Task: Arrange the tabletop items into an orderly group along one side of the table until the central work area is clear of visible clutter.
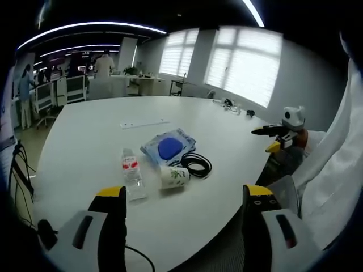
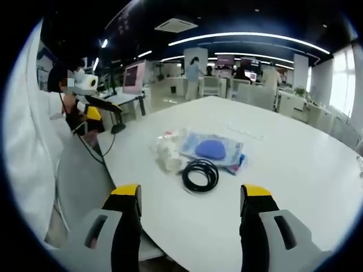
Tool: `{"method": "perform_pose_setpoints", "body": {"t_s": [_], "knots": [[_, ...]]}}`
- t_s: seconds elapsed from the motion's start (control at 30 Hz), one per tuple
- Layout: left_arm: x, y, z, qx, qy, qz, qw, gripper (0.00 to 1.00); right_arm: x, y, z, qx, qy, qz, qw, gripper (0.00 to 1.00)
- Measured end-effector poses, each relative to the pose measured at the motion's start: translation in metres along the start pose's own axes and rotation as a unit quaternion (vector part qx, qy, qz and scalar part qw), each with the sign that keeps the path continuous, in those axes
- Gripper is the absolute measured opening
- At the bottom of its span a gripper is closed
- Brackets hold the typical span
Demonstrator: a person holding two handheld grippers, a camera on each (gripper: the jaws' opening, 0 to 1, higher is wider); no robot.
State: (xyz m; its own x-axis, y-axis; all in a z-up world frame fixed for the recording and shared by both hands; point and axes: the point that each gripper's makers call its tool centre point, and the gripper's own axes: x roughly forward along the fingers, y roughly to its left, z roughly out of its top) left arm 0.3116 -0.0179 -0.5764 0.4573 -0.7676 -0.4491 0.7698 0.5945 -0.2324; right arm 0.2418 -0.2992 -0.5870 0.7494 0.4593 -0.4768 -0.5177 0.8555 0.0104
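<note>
At the bottom of the left gripper view, the left gripper (image 1: pixel 182 218) hangs spread and empty; the right gripper (image 2: pixel 190 218) likewise. Just above centre lie the bottle (image 1: pixel 132 173), cup (image 1: pixel 173 176), cable (image 1: pixel 196 164) and blue pouch (image 1: pixel 168 147), bunched mid-table (image 1: pixel 85 136). Best take the bottle first, gripping its middle squarely.

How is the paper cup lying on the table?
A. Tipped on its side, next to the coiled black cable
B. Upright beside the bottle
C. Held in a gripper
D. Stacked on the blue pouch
A: the paper cup lies on its side beside the coiled black cable.
</note>
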Motion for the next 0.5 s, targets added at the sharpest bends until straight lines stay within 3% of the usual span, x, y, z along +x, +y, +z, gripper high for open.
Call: {"method": "perform_pose_setpoints", "body": {"t_s": [0.5], "knots": [[0.01, 0.003, 0.017, 0.007, -0.004, -0.005, 1.0, 0.86, 0.007, -0.011, 0.012, -0.002, -0.007, -0.005, 1.0, 0.68]]}}
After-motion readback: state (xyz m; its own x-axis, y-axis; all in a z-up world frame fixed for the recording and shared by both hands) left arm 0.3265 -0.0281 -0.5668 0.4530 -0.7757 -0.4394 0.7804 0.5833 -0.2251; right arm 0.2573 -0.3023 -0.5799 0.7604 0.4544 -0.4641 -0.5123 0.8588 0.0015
